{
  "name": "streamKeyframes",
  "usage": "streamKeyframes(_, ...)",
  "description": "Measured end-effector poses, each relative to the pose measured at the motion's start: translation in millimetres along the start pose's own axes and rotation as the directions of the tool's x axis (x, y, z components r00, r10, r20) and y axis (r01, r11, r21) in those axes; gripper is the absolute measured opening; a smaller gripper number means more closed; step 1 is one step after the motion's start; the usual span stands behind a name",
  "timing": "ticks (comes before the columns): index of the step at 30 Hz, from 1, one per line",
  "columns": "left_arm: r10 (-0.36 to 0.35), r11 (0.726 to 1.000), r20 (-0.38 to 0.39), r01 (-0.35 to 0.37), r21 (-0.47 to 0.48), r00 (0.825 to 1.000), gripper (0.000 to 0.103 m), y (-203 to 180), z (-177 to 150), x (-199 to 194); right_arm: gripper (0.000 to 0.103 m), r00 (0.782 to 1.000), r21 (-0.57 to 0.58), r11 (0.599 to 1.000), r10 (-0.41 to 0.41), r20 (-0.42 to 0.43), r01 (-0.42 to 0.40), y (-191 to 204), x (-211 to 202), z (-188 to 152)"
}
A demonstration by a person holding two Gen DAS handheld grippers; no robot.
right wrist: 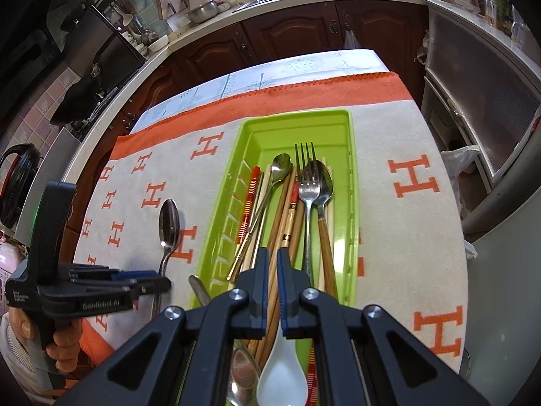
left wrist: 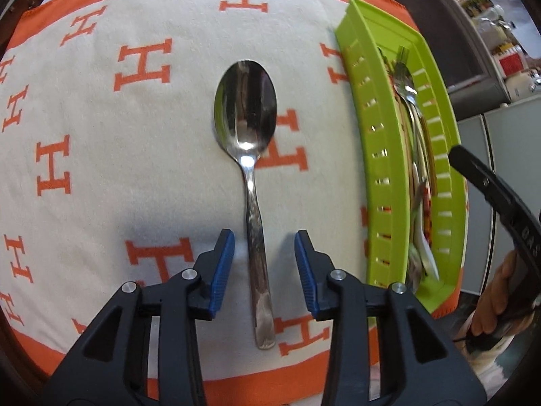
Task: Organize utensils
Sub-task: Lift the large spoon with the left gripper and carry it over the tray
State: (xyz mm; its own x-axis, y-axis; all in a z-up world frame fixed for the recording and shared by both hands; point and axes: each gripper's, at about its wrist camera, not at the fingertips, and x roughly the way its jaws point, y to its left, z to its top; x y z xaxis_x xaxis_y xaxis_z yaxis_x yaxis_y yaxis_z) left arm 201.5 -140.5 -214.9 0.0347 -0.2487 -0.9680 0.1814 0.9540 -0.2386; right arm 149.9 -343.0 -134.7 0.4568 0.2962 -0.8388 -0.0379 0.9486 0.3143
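Kitchen table under a cream cloth (left wrist: 142,176) with orange border and repeated orange "H" letters; wooden cabinets (right wrist: 290,34) behind. Left gripper (left wrist: 264,253), marked "GenRobot.AI", spread astride the spoon (left wrist: 250,155) mid-cloth. Right gripper (right wrist: 272,270), nearly closed, grips nothing above the green tray (right wrist: 351,182) near the cloth's right edge.

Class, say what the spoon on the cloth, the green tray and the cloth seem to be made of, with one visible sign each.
Spoon: polished metal, probably steel; its bowl mirrors the room.
Tray: glossy moulded plastic, with slotted walls.
Cloth: soft woven or fleecy fabric, matte, with a stitched orange edge.
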Motion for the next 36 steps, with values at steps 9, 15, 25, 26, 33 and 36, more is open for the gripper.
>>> streamKeyframes(9,0.025,0.986,0.136,-0.047,0.162,0.990,0.021,-7,-44,-6,0.005,1.000,0.012,1.000,0.002,-0.006,-0.002,0,-1,-7)
streamKeyframes(15,-0.006,0.993,0.110,-0.007,0.118,0.994,0.007,-5,-34,-2,0.005,1.000,0.012,1.000,0.004,-0.022,-0.004,4,6,-12)
streamKeyframes(25,0.007,0.994,0.164,-0.025,0.111,0.986,0.007,-9,-39,-14,0.005,0.997,-0.038,0.997,0.070,-0.013,-0.071,23,-5,-17)
streamKeyframes(26,0.003,0.994,0.169,-0.022,0.110,0.986,0.007,-8,-40,-17,0.005,0.996,-0.042,0.996,0.083,-0.015,-0.083,26,-6,-17)
streamKeyframes(33,-0.028,0.995,0.176,0.011,0.096,0.984,0.000,3,-49,-40,0.005,0.972,-0.012,0.976,0.218,-0.088,-0.220,48,9,-21)
streamKeyframes(36,-0.020,0.997,0.151,0.007,0.083,0.988,0.000,4,-47,-32,0.005,0.952,0.039,0.962,0.272,-0.139,-0.270,53,24,-22)
